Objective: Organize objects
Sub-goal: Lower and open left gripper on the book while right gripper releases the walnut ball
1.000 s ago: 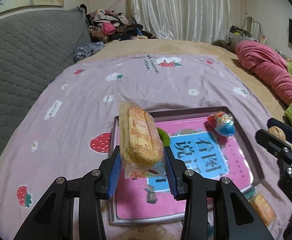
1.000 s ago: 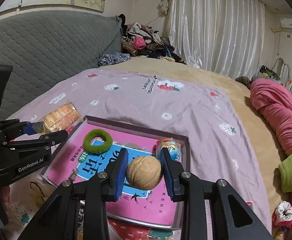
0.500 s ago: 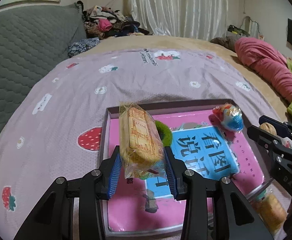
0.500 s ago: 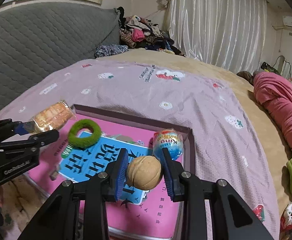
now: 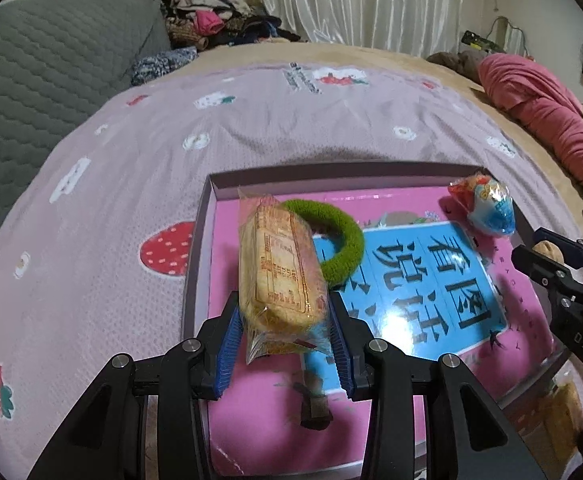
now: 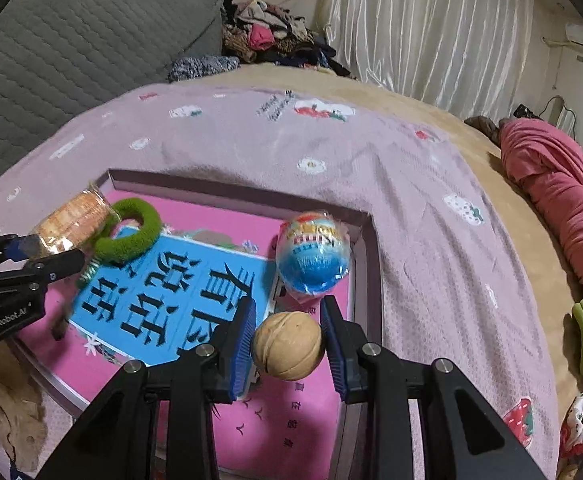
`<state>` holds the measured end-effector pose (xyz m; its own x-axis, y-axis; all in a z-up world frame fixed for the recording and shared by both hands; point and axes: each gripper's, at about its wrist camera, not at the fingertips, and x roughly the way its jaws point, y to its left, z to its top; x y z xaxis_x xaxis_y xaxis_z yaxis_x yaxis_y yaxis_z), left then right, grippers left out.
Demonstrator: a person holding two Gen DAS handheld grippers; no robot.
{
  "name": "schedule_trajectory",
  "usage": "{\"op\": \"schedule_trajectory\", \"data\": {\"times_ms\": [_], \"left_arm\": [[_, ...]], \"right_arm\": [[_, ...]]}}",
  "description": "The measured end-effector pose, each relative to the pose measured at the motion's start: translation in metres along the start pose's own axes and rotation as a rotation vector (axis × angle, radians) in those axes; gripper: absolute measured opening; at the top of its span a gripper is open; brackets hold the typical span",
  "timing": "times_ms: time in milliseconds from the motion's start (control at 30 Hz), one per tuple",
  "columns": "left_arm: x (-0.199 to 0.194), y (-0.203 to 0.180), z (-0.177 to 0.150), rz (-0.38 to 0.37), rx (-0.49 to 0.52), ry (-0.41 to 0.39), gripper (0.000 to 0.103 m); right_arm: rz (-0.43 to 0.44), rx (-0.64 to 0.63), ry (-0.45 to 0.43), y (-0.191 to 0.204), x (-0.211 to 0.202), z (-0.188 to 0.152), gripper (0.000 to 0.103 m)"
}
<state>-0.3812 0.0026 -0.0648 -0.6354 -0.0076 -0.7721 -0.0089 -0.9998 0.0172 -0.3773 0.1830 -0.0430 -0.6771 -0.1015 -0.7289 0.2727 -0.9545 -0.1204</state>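
My left gripper [image 5: 281, 312] is shut on a wrapped biscuit pack [image 5: 277, 264] and holds it above the left part of a shallow box [image 5: 331, 172] with a pink and blue book cover inside. My right gripper [image 6: 287, 328] is shut on a walnut [image 6: 287, 346] above the box's right part [image 6: 365, 248]. A green hair ring [image 5: 341, 240] and a foil-wrapped ball [image 5: 485, 210] lie in the box; both also show in the right wrist view, the ring [image 6: 131, 236] and the ball [image 6: 311, 258]. The left gripper [image 6: 31, 252] shows at the left there.
The box sits on a pink strawberry-print blanket [image 5: 131, 200] on a bed. A grey quilted headboard [image 5: 43, 72] is at the left, a clothes pile [image 6: 275, 40] at the back, a red cover [image 6: 555, 184] at the right. Another biscuit pack [image 5: 559, 404] lies beside the box.
Both grippers have moved forward and lower over the box, still holding the biscuit pack and the walnut. The box and its contents appear larger.
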Motion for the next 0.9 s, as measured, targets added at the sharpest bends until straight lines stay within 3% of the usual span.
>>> {"op": "schedule_trajectory", "data": {"times_ms": [267, 767, 900], "left_arm": [[0.012, 0.000, -0.007, -0.007, -0.006, 0.065, 0.042], [0.016, -0.001, -0.011, -0.016, -0.012, 0.100, 0.044], [0.013, -0.002, -0.010, -0.023, -0.008, 0.095, 0.052]], "right_arm": [[-0.003, -0.004, 0.045, 0.000, 0.010, -0.002, 0.034], [-0.014, 0.003, 0.107, -0.002, 0.022, -0.005, 0.034], [-0.026, -0.002, 0.109, -0.001, 0.022, -0.006, 0.044]]}}
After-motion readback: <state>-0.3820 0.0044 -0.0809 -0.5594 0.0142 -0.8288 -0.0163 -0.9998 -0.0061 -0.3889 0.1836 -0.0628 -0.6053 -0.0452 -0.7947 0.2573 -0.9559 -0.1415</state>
